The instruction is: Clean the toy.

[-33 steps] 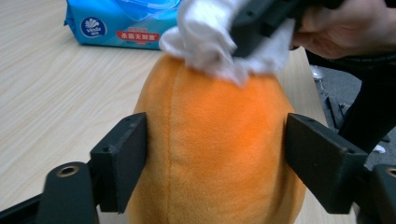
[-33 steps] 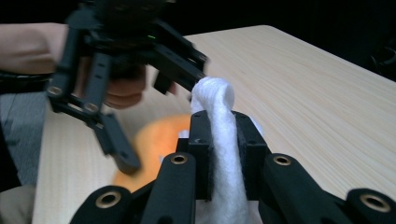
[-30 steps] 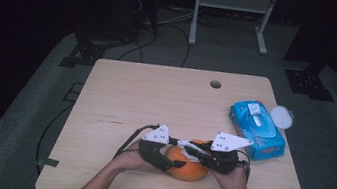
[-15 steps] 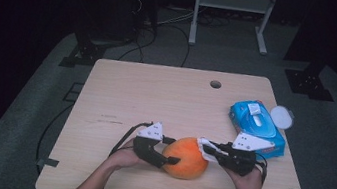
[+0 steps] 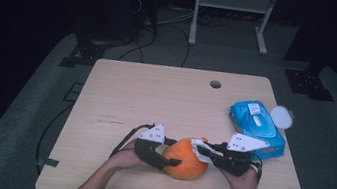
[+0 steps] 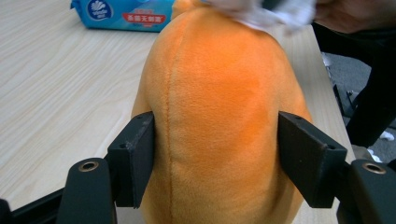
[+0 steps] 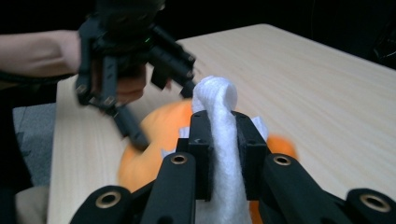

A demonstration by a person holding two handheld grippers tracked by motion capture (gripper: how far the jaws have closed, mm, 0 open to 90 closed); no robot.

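Nearest the person's edge of the worktop point(image 5: 121, 92), an orange plush point(image 5: 187, 159) lies between the two hands, close to the front rim. The left tongs point(image 5: 174, 162) have just been closing and now press on the plush from both sides; in the left gripper view the two black pads dent its nap point(image 6: 219, 121). The right tongs point(image 5: 197, 148) are clamped tight on a white wipe point(image 7: 219, 135), which stands up in a twisted strip between the pads and touches the top of the plush on its right side.

Little bare wood is left between the plush and the front rim. To the left and beyond the plush the worktop lies open as far as the far edge.

Right of the right hand, a blue wipe pack point(image 5: 257, 125) sits near the right edge. Its white lid point(image 5: 282, 116) lies just beside it at the rim. A small round hole point(image 5: 215, 84) shows near the far edge.

The underside of the plush is cut off in both gripper views, and its shape is hard to make out. In the right gripper view the left tongs are blurred. The pack's print is too small to read from above. Beyond the worktop the floor is dark, with cables point(image 5: 164, 38) and a white frame point(image 5: 231, 13) dimly seen.
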